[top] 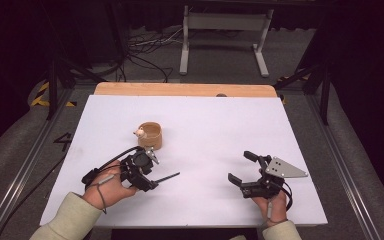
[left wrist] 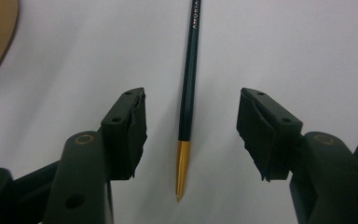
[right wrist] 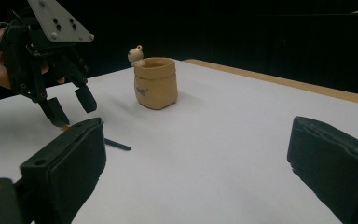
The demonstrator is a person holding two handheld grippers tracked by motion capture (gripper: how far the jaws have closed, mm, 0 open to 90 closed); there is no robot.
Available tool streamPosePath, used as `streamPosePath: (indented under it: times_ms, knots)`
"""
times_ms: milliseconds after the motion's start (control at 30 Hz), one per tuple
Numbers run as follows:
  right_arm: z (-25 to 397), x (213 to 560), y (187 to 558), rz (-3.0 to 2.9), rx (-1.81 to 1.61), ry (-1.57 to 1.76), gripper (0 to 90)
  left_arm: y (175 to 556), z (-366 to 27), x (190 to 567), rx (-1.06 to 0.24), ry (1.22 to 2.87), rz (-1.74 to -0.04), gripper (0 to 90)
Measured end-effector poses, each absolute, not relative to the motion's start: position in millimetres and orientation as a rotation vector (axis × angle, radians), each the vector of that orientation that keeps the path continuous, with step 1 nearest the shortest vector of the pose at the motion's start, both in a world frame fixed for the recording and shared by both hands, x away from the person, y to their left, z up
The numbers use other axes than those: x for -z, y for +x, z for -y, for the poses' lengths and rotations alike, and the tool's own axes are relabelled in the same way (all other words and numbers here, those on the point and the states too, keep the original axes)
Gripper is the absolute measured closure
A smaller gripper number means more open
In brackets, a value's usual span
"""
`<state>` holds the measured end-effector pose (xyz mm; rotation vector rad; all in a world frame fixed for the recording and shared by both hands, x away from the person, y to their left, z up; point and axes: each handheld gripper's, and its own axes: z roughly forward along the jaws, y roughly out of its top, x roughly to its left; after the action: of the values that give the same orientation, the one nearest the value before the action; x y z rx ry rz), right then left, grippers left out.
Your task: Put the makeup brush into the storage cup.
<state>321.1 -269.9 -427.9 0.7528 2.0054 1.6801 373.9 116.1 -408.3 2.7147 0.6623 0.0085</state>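
A dark pencil [left wrist: 189, 79] with a gold end lies on the white table [top: 215, 130]. My left gripper [left wrist: 193, 100] is open and points down at it, one jaw on each side of the gold end, neither touching it. From above, the pencil [top: 169, 177] sticks out to the right of the left gripper [top: 147, 175]. My right gripper [top: 240, 166] is open and holds nothing, low over the table's front right. Its own camera shows the right gripper [right wrist: 198, 135] facing the left gripper [right wrist: 67, 105] and the pencil [right wrist: 117, 145].
A tan soft cup [top: 151, 135] with a small bear figure [top: 140, 132] on its rim stands just beyond the left gripper; the cup [right wrist: 154, 84] is upright. A wooden strip [top: 185, 89] runs along the table's far edge. Cables and a metal stand [top: 225, 30] lie on the floor beyond.
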Motion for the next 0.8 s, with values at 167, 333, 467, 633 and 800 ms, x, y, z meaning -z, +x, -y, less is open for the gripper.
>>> streamPosePath:
  times_ms: [167,333,467,633,800]
  knots:
    - [269,427,321,-2.009,-1.675,0.747,4.7,377,-114,413,0.014,2.725,-0.666,50.5]
    - [269,427,320,-2.011,-1.676,0.745,4.9,379,-112,419,0.021,2.742,-0.668,55.5]
    - [268,427,320,-2.014,-1.676,0.745,5.0,379,-110,421,0.024,2.764,-0.653,58.0]
    - [267,427,320,-2.022,-1.67,0.738,5.2,379,-109,424,0.034,2.78,-0.649,65.4]
    - [267,427,320,-2.026,-1.67,0.739,5.2,380,-108,426,0.033,2.791,-0.64,69.8]
